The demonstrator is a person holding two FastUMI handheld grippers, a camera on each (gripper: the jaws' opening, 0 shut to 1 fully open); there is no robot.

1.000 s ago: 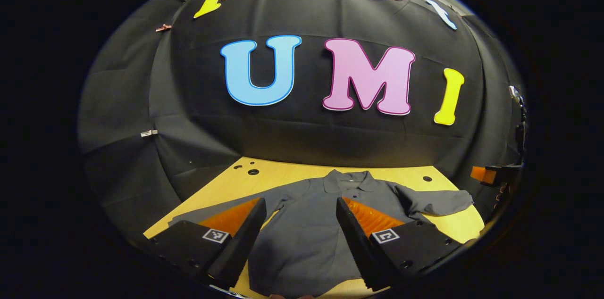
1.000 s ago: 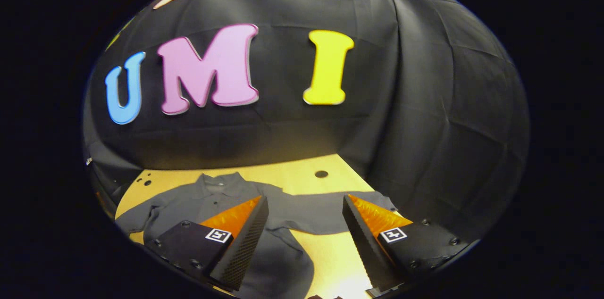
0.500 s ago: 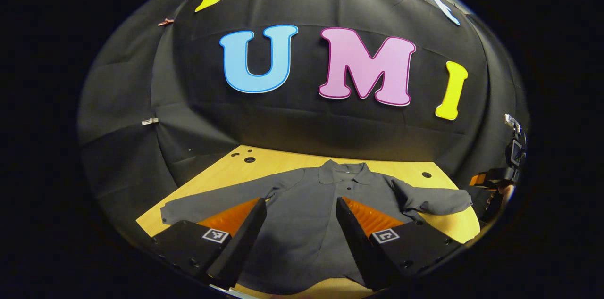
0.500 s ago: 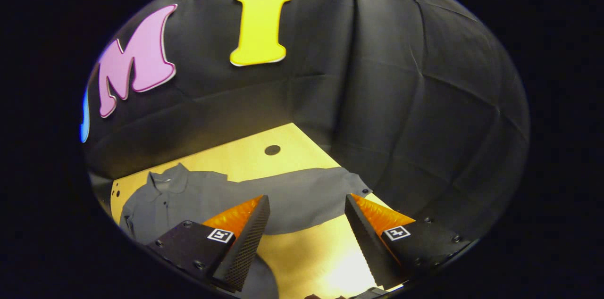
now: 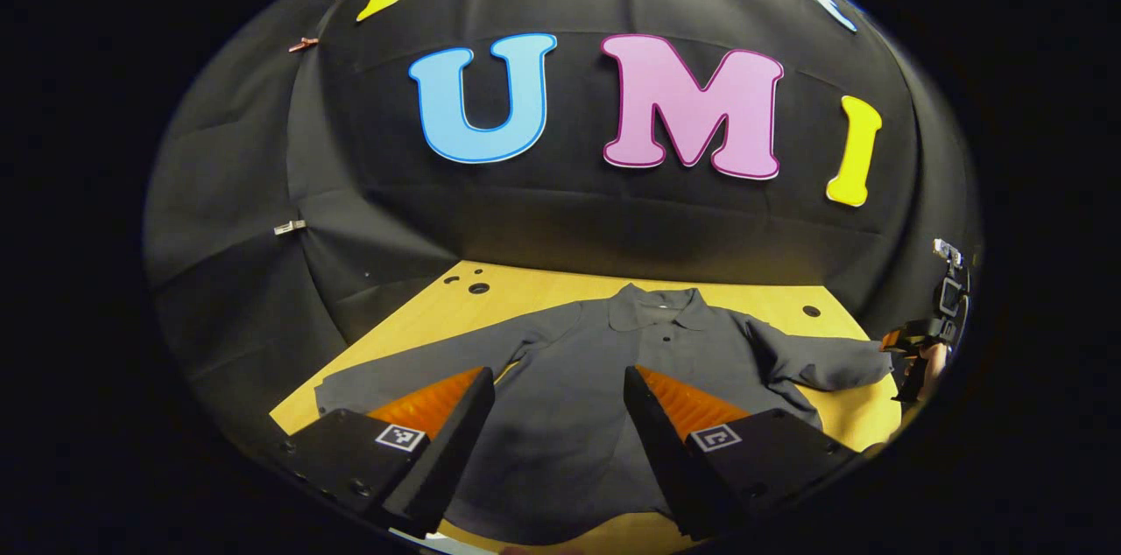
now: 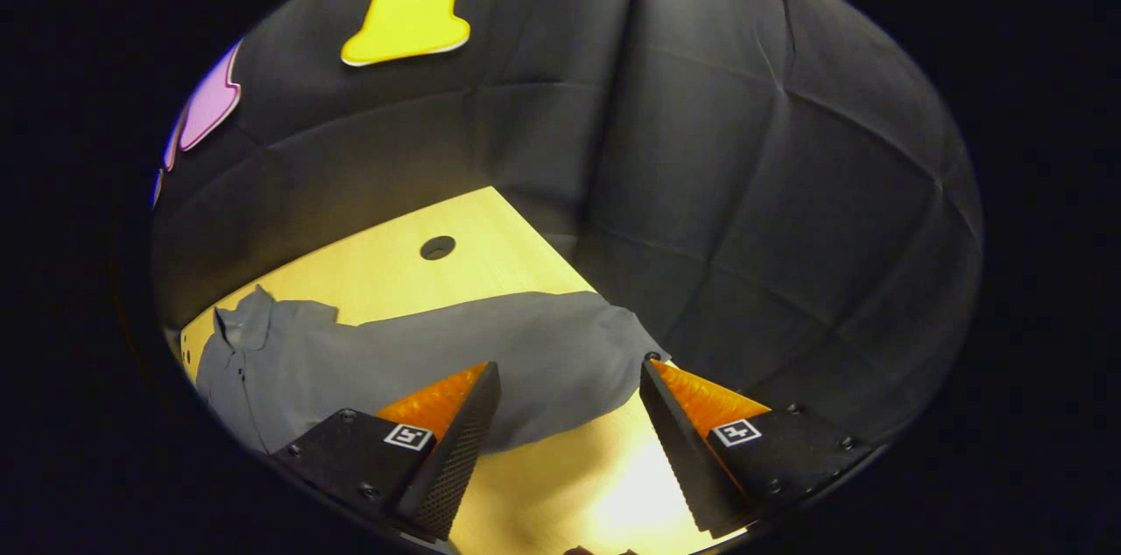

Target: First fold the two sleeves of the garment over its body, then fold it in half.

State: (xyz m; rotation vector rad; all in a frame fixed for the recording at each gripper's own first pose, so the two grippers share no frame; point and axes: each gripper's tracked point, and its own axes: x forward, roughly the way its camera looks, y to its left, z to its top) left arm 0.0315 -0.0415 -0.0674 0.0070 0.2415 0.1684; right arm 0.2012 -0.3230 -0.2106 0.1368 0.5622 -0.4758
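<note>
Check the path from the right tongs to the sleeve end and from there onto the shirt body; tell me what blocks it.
Nothing visible blocks it. The right tongs are open just short of the sleeve, which lies flat on the table. Between the sleeve and the shirt body there is only cloth and bare tabletop.

Wide gap between the left gripper (image 5: 559, 380) fingers, nothing caught in it, and open air below it down to the grey garment (image 5: 578, 397), which lies flat on the wooden table (image 5: 525, 288). Bare tabletop runs behind the collar up to the black cloth wall (image 5: 560, 231), which closes off the far side. In the right gripper view, the right gripper (image 6: 567, 373) has its fingers spread too, above the end of the right sleeve (image 6: 525, 345); bare wood lies between them and beyond the sleeve. The wall there crowds close just past the cuff, leaving little room on that side.
</note>
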